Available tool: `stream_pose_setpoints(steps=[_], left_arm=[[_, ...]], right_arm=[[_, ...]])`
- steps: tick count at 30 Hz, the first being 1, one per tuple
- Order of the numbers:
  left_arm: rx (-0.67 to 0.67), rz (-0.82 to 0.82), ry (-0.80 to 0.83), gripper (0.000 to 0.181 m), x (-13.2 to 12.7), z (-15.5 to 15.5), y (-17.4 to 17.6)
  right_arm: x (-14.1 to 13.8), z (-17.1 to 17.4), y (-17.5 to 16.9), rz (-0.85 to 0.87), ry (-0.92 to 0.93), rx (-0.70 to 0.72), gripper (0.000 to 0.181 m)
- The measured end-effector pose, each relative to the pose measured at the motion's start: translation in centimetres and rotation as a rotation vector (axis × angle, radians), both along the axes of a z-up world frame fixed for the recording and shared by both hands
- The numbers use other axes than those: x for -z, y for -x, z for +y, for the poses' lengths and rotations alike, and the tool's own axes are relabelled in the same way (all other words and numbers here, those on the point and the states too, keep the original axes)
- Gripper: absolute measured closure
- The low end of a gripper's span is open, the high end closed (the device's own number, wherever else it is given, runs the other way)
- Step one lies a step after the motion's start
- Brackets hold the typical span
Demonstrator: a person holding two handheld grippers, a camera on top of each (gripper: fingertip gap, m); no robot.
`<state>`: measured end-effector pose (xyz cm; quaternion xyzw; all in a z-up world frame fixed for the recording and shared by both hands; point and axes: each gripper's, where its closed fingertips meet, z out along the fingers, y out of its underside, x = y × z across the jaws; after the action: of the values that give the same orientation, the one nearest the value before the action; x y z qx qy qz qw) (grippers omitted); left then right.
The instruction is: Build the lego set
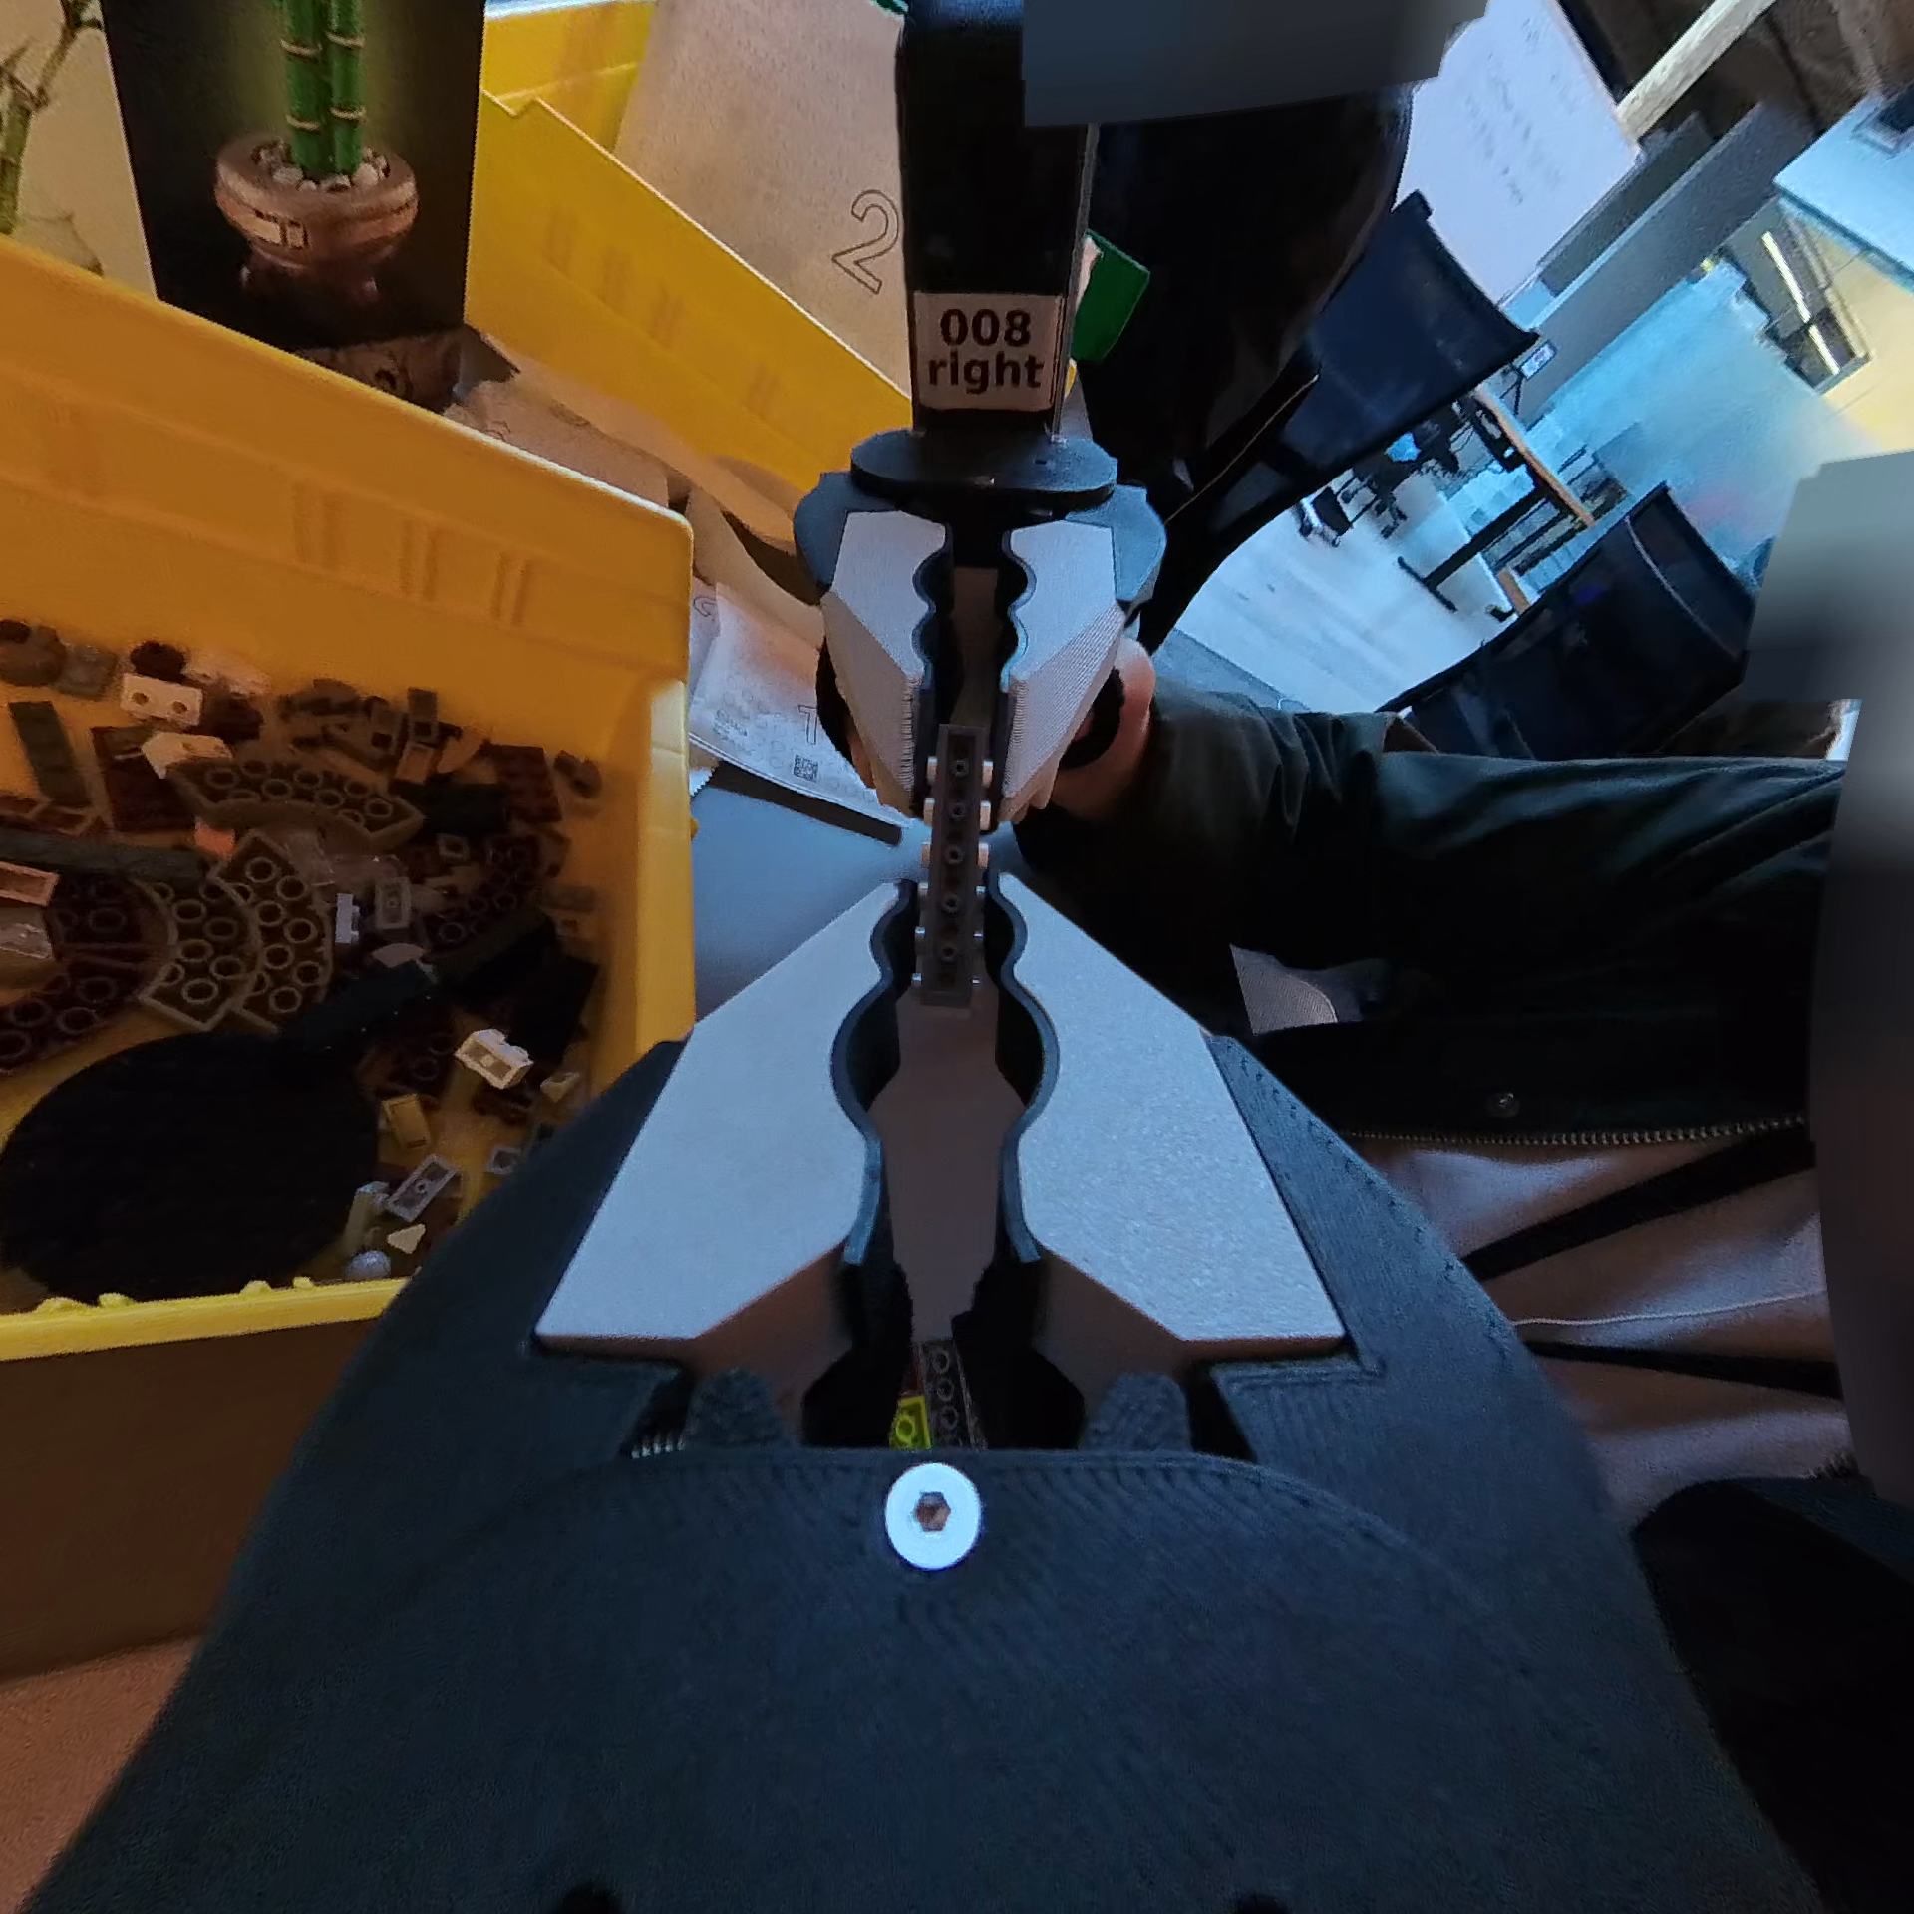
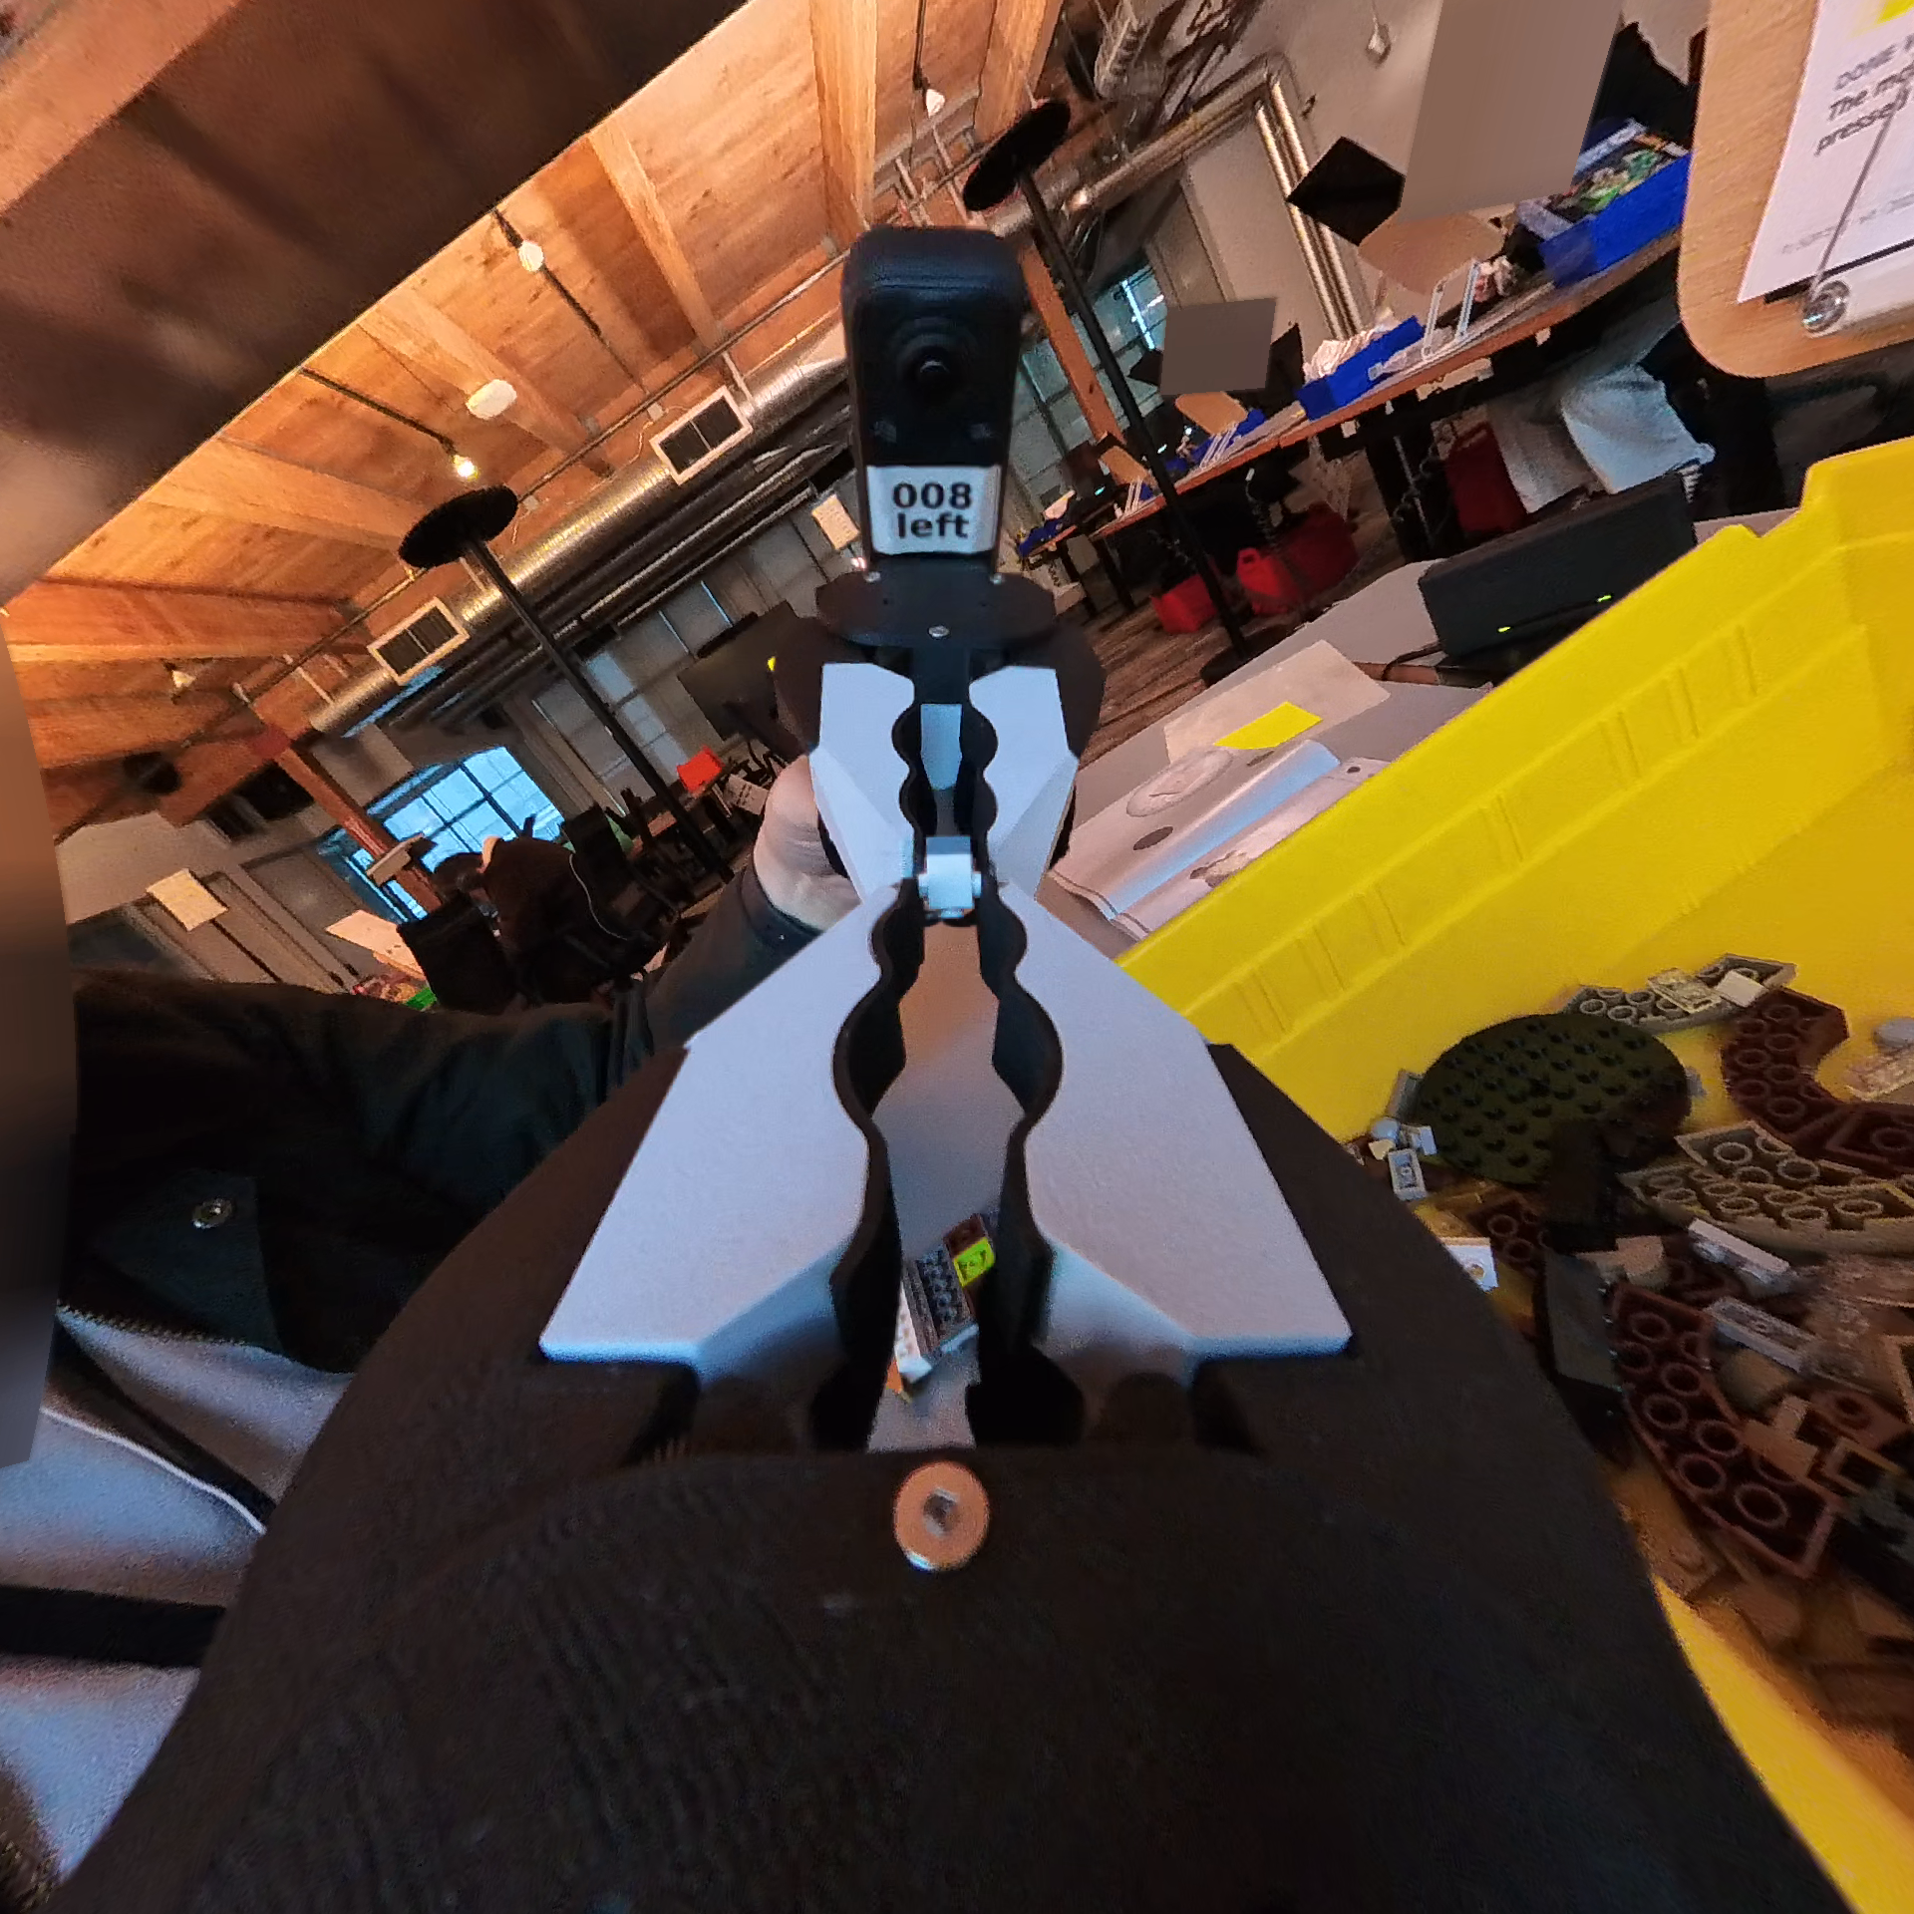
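A long dark grey studded Lego strip [image 1: 951, 865] with small white pieces along its sides is held in the air between both grippers, which face each other tip to tip. My left gripper [image 1: 948, 893] is shut on its near end. My right gripper [image 1: 958, 813] is shut on its far end. In the right wrist view the strip shows end-on as a small pale block [image 2: 951, 880], between my right gripper [image 2: 948, 903] and the left gripper [image 2: 948, 847] just beyond it.
A yellow bin [image 1: 663, 829] on the left holds several loose brown, grey and white bricks [image 1: 269, 880] and a round black plate [image 1: 176, 1170]; it also shows in the right wrist view [image 2: 1554, 829]. The set's box [image 1: 300, 155], paper bags and a booklet [image 2: 1222, 818] lie behind. A person's dark sleeve [image 1: 1450, 849] is close. My left and right fingertips are right by each other.
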<state>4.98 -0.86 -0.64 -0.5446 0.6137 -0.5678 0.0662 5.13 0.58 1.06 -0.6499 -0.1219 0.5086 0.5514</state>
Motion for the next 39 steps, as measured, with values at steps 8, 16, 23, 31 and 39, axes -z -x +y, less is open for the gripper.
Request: stream_pose_setpoints(steps=[8, 16, 23, 31, 39], left_arm=[[0.074, 0.062, -0.128, 0.168, 1.7, -0.9, 0.8], [0.018, 0.041, -0.178, 0.165, 1.7, 0.0, 0.2], [0.011, 0.026, -0.213, 0.164, 1.6, 0.1, 0.2], [-0.023, 0.008, -0.243, 0.153, 1.3, 0.8, 0.1], [0.001, -0.035, -0.182, 0.171, 0.3, 0.1, 0.1]], right_arm=[[0.6, -0.7, 0.7, -0.201, -0.097, 0.000, 0.172], [0.9, -0.5, 0.5, -0.266, -0.128, 0.039, 0.172], [0.9, -0.5, 0.6, -0.263, -0.112, 0.041, 0.172], [1.2, -0.4, 0.5, -0.270, -0.095, 0.046, 0.172], [0.5, -0.3, 0.3, -0.204, -0.130, 0.064, 0.171]])
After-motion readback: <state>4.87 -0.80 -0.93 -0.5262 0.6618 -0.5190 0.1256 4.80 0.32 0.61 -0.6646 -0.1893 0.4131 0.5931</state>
